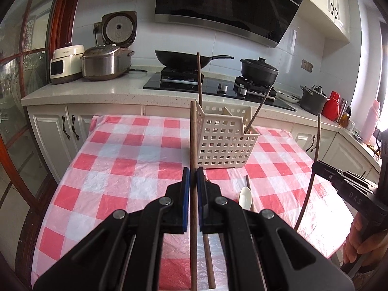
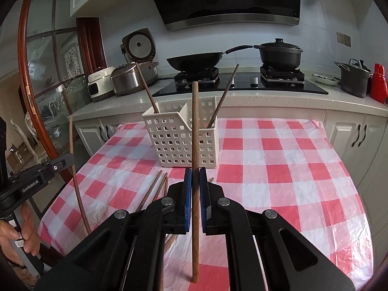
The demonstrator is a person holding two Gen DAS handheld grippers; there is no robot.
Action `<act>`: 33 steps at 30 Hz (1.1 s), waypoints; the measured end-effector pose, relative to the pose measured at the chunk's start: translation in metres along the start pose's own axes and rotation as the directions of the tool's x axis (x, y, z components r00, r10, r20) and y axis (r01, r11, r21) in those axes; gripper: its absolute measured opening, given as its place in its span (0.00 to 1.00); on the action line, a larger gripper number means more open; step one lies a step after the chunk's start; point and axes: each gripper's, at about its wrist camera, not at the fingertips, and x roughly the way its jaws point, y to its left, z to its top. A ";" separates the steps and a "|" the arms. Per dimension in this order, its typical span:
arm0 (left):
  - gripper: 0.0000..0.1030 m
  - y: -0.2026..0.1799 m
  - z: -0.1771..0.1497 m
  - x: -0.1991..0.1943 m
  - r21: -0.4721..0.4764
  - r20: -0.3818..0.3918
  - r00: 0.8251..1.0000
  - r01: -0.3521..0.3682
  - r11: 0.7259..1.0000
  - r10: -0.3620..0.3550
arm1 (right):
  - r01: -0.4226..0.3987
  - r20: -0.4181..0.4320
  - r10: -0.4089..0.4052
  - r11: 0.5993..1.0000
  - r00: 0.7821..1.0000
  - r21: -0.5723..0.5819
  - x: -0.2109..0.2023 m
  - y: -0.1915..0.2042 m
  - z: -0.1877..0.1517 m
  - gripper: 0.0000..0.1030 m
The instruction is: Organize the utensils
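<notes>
**Two grippers, one chopstick each**

The left gripper is level above the table and points at the far kitchen wall. Its blue pads are squeezed tight on a brown chopstick that stands almost straight up between them. The top of that stick reaches just past the rim of the white basket.

The right gripper is held the same way, level and pointing forward. Its fingers are closed on a second chopstick, which also stands upright in front of the basket.

The basket sits on the red and white checked tablecloth, toward the far side of the table. Two chopsticks are already in it: one leans left and one leans right.

More chopsticks lie flat on the cloth near the grippers, and a white spoon lies there too.

Each gripper is held by a person's hand at the side.
</notes>
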 end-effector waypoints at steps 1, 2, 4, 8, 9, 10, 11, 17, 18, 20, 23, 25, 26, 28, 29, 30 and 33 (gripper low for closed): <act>0.06 0.000 0.000 -0.002 0.001 0.005 1.000 -0.001 1.000 0.001 | 0.000 0.004 0.000 1.000 1.000 -0.002 -0.003 0.000 0.000 0.06; 0.06 0.000 0.001 -0.004 0.001 0.010 1.000 -0.001 1.000 0.001 | 0.000 0.007 0.000 1.000 1.000 -0.003 -0.004 0.001 0.000 0.06; 0.06 -0.001 0.002 -0.009 0.002 0.021 1.000 -0.003 1.000 0.003 | 0.000 0.014 0.000 1.000 1.000 -0.006 -0.007 0.002 0.001 0.06; 0.06 -0.003 0.004 -0.017 0.009 0.045 0.999 -0.010 1.000 0.009 | 0.001 0.028 -0.001 1.000 1.000 -0.004 -0.013 0.003 0.003 0.06; 0.06 -0.003 0.005 -0.019 0.009 0.050 0.999 -0.011 1.000 0.010 | 0.001 0.029 -0.001 1.000 1.000 -0.004 -0.013 0.003 0.003 0.06; 0.06 -0.003 0.005 -0.020 0.009 0.053 0.999 -0.011 1.000 0.010 | 0.000 0.030 0.000 1.000 1.000 -0.004 -0.014 0.003 0.003 0.06; 0.06 -0.003 0.005 -0.021 0.008 0.054 0.998 -0.011 1.000 0.010 | 0.001 0.031 0.000 1.000 1.000 -0.004 -0.014 0.003 0.003 0.06; 0.06 -0.005 0.007 -0.025 0.014 0.071 0.997 -0.013 1.000 0.011 | 0.001 0.034 -0.001 1.000 0.999 -0.002 -0.015 0.004 0.004 0.06; 0.06 -0.006 0.008 -0.026 0.017 0.075 0.997 -0.013 1.000 0.012 | 0.000 0.036 0.000 1.000 0.999 -0.002 -0.016 0.004 0.005 0.06; 0.06 -0.007 0.009 -0.029 0.026 0.089 0.996 -0.016 1.000 0.014 | -0.001 0.041 0.001 1.000 0.999 -0.001 -0.017 0.005 0.006 0.06; 0.06 -0.008 0.012 -0.029 0.033 0.091 0.996 -0.013 0.999 0.010 | 0.000 0.045 0.001 1.000 0.999 -0.005 -0.018 0.006 0.007 0.06; 0.06 -0.009 0.013 -0.027 0.034 0.086 0.996 -0.008 0.999 0.005 | -0.001 0.045 0.001 1.000 0.999 -0.008 -0.017 0.007 0.009 0.06; 0.06 -0.009 0.014 -0.026 0.035 0.084 0.996 -0.005 0.999 0.002 | 0.000 0.045 0.000 1.000 0.999 -0.010 -0.017 0.008 0.010 0.06; 0.06 -0.010 0.016 -0.025 0.038 0.080 0.997 0.001 0.999 -0.004 | 0.002 0.047 -0.002 1.000 0.999 -0.016 -0.016 0.009 0.012 0.06; 0.06 -0.011 0.017 -0.024 0.040 0.080 0.997 0.002 0.999 -0.006 | 0.002 0.048 -0.001 1.000 0.999 -0.019 -0.015 0.009 0.013 0.06; 0.06 -0.011 0.019 -0.022 0.044 0.080 0.997 0.003 0.999 -0.006 | 0.002 0.050 -0.001 1.000 0.999 -0.021 -0.015 0.009 0.015 0.06; 0.06 -0.015 0.024 -0.022 0.061 0.087 0.996 0.005 0.998 -0.010 | 0.003 0.060 -0.002 1.000 0.998 -0.026 -0.014 0.010 0.022 0.06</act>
